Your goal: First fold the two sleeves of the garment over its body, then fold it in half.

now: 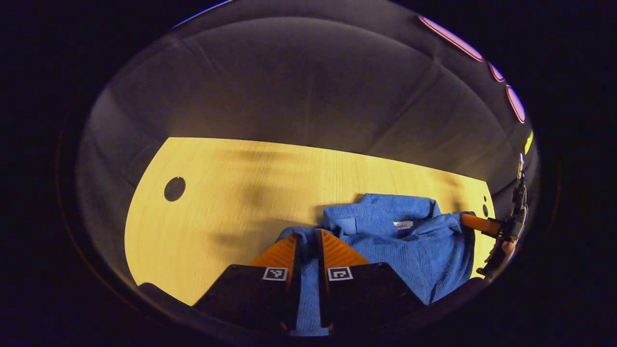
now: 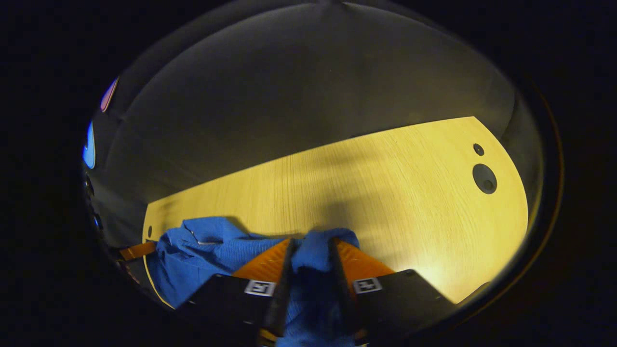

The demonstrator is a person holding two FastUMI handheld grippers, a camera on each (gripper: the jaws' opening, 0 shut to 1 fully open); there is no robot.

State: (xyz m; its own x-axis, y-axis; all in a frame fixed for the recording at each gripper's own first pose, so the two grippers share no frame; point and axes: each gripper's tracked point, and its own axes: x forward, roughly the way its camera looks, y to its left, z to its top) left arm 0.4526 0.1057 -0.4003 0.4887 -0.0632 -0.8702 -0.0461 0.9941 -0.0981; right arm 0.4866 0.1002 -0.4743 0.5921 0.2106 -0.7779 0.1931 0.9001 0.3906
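the blue sweater (image 1: 409,246) lies bunched at the near edge of the wooden table (image 1: 231,193), its collar toward the far side; the left gripper (image 1: 307,241) is closed narrow on a strip of the knit, the right gripper (image 2: 312,250) likewise pinches a bunched fold between its fingers; both hold cloth lifted off the table; the risk, as i judge it, is uneven pulling; one side tugged harder would drag the body askew, or the thick knit could slip from a grip and spoil the fold
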